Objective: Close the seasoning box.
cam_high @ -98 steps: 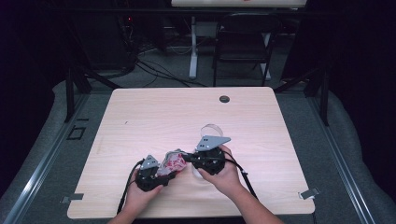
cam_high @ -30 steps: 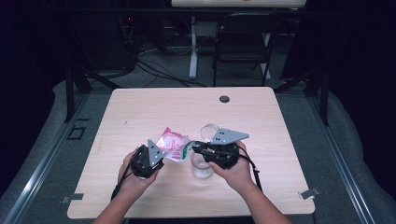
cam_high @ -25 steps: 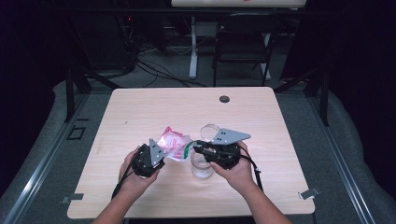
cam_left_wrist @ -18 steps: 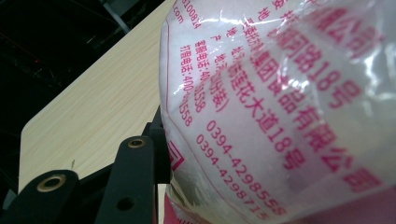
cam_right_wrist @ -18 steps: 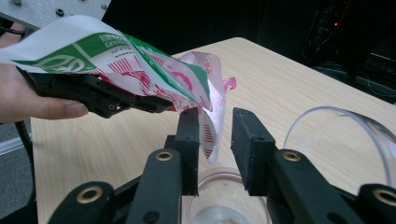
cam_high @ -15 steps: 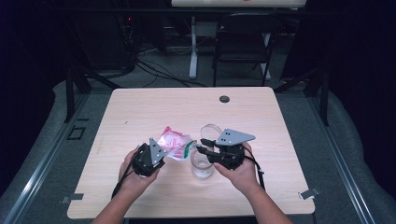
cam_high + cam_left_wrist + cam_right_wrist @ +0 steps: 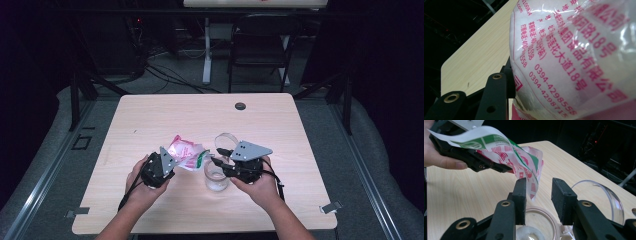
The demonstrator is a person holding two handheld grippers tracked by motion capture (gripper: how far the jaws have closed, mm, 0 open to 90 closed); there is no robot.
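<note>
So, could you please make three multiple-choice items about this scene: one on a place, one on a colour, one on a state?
1. Where is the glass jar?
A. under the packet's open end
B. at the table's far edge
C. on the floor

2. What colour is the print on the plastic packet in the left gripper view?
A. blue
B. pink
C. black

3. How does the right gripper stand?
A. shut on the jar
B. shut on the lid
C. open, nothing between the fingers

Key: 1 A, the packet hangs over the jar's mouth. 2 B, pink characters. 3 C, a bare gap shows between the fingers.
</note>
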